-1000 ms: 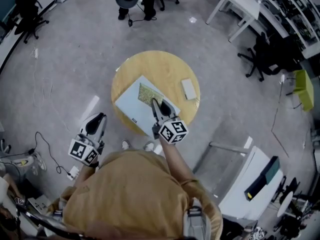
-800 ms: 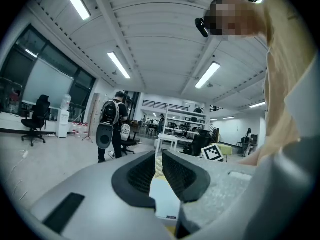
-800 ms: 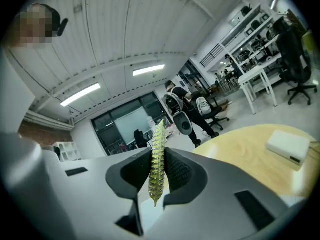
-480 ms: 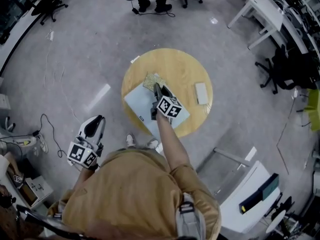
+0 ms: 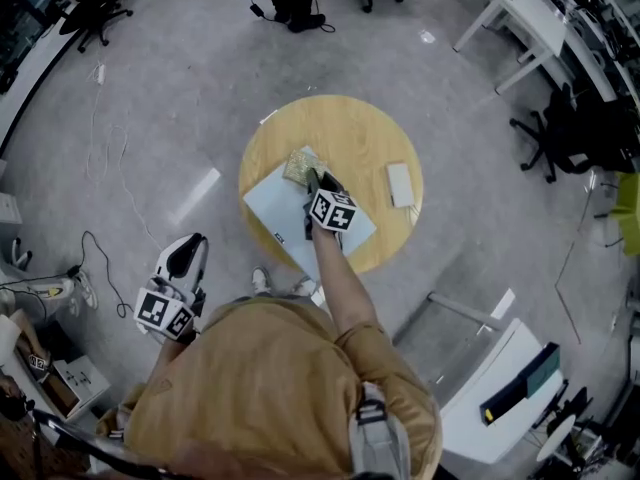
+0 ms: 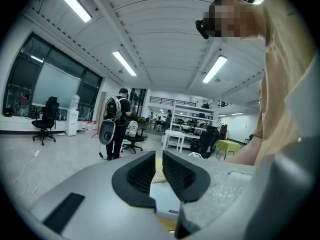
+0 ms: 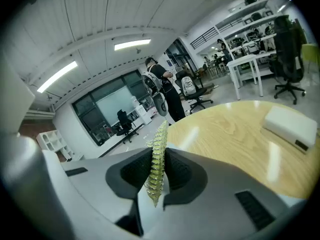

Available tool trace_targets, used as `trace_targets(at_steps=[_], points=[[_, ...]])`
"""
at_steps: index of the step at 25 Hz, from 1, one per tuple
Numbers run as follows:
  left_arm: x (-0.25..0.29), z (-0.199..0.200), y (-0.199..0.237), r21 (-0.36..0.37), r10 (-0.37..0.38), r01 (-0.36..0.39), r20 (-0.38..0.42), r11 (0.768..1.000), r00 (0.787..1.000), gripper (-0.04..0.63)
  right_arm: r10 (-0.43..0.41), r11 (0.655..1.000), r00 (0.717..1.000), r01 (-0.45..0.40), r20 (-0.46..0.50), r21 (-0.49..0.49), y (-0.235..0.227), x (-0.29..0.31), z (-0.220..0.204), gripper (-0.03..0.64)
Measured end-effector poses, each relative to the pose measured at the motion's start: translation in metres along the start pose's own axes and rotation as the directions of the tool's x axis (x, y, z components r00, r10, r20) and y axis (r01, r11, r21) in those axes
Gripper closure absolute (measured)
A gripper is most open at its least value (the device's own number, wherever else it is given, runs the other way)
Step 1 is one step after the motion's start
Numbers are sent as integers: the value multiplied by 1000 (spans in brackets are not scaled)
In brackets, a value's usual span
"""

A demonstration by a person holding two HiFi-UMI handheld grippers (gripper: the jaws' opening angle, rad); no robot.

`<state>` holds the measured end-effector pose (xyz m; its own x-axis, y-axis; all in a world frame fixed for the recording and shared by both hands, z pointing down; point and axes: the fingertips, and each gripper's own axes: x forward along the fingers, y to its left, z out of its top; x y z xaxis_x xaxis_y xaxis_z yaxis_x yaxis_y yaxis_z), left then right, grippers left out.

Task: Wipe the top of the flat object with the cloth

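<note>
The cloth (image 5: 300, 163), pinched between the jaws of the right gripper (image 5: 313, 180), lies on the flat object (image 5: 283, 216) at the corner just ahead; nothing braces that object, so a push may slide it across the table (image 5: 350, 128); the left gripper (image 6: 156, 164), nearly pressed together on nothing, hangs well behind.

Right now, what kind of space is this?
Probably an open-plan lab or office: rolling office chairs, white desks, ceiling strip lights and a bare concrete floor.

Yellow-green knobbly cloth (image 5: 300, 164), pale blue-white flat object (image 5: 278, 210), light wood-grain table (image 5: 350, 133), black-and-white square-patterned marker cube (image 5: 332, 211).
</note>
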<state>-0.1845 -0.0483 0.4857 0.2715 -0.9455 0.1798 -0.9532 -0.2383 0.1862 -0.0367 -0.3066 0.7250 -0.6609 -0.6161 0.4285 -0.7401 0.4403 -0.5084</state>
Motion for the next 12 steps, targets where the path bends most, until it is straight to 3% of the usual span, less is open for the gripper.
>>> trace_targets(at_steps=[12], points=[[40, 6, -33, 28, -187, 187, 12, 982, 982, 551, -185, 983, 983, 185, -11, -3, -67, -85, -29, 555]])
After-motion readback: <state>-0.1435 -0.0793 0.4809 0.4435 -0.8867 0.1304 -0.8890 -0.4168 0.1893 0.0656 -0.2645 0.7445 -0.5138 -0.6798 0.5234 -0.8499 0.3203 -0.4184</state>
